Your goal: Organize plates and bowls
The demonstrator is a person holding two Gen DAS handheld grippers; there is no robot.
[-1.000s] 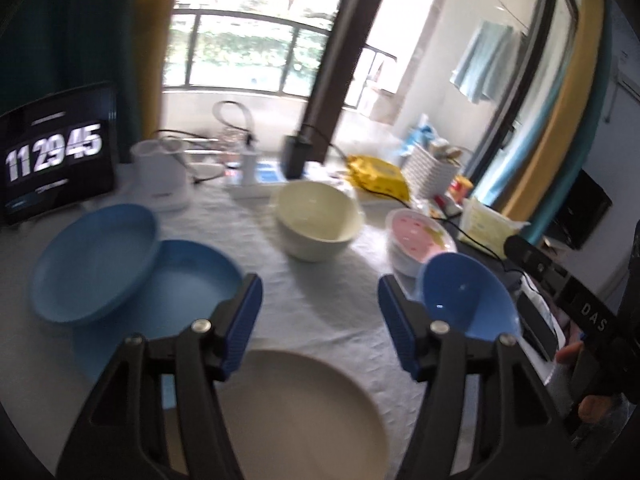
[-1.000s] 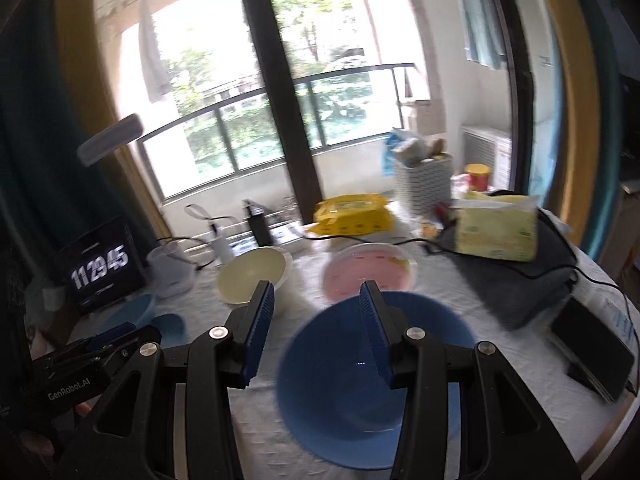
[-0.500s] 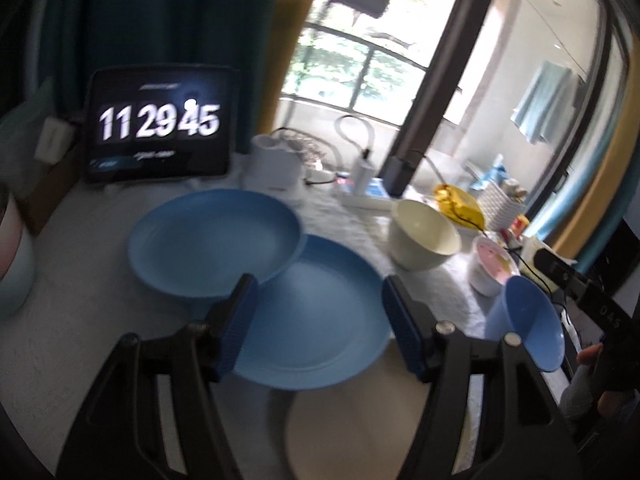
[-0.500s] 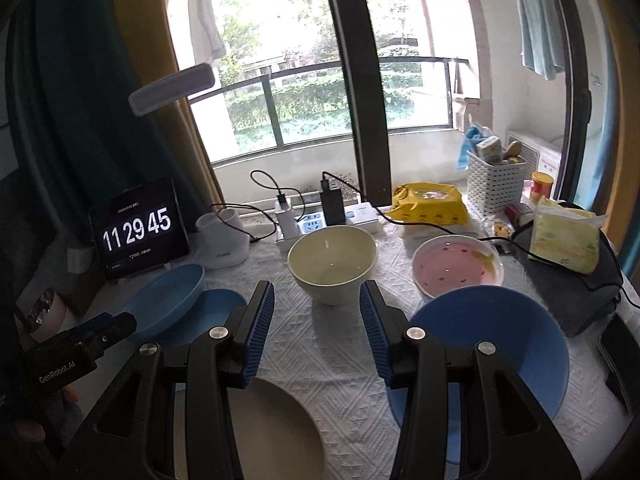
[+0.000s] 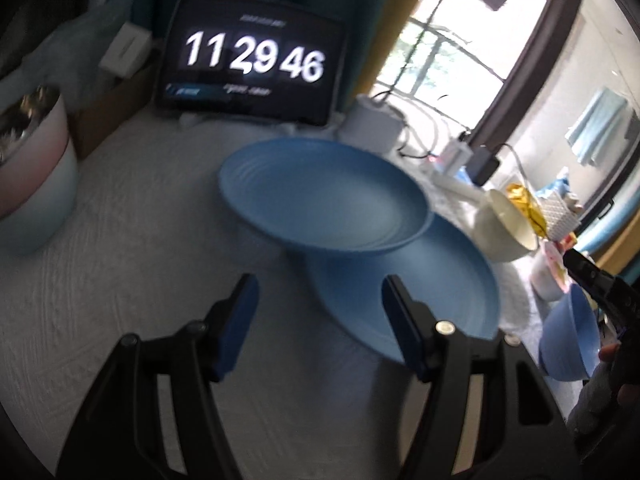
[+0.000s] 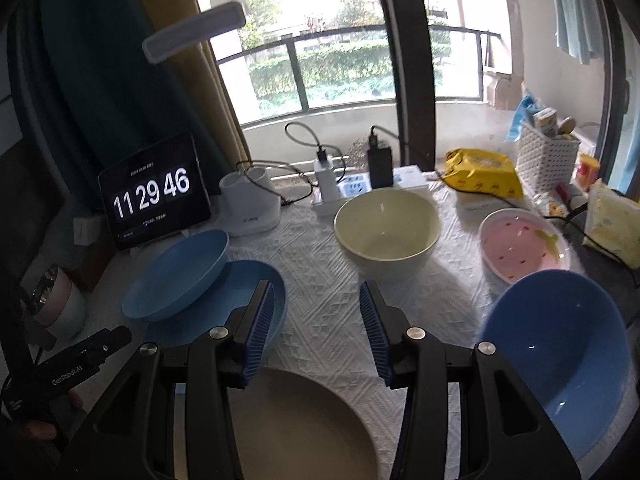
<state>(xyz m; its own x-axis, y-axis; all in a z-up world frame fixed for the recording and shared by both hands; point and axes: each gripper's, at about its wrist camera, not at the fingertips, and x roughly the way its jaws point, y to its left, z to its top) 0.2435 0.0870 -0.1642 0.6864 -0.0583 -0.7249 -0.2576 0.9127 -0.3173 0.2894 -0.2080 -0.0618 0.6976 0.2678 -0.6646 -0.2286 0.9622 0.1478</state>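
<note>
Plates first: two blue ones overlapped on the white tablecloth [image 5: 120, 240], the upper blue plate [image 5: 324, 196] tilted with one edge resting on the lower blue plate [image 5: 420, 280]. My left gripper [image 5: 316, 312] had its fingers apart with nothing between them, and the lower plate's near rim lay just ahead of the right finger. My right gripper [image 6: 316, 324] was also spread and empty, above bare cloth between a cream plate [image 6: 304, 424] and a cream bowl [image 6: 386, 232]; a blue bowl [image 6: 556, 348] sat to its right.

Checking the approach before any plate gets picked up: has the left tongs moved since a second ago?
Yes. The left tongs swung left, away from the cream bowl, toward the tablet clock.
</note>
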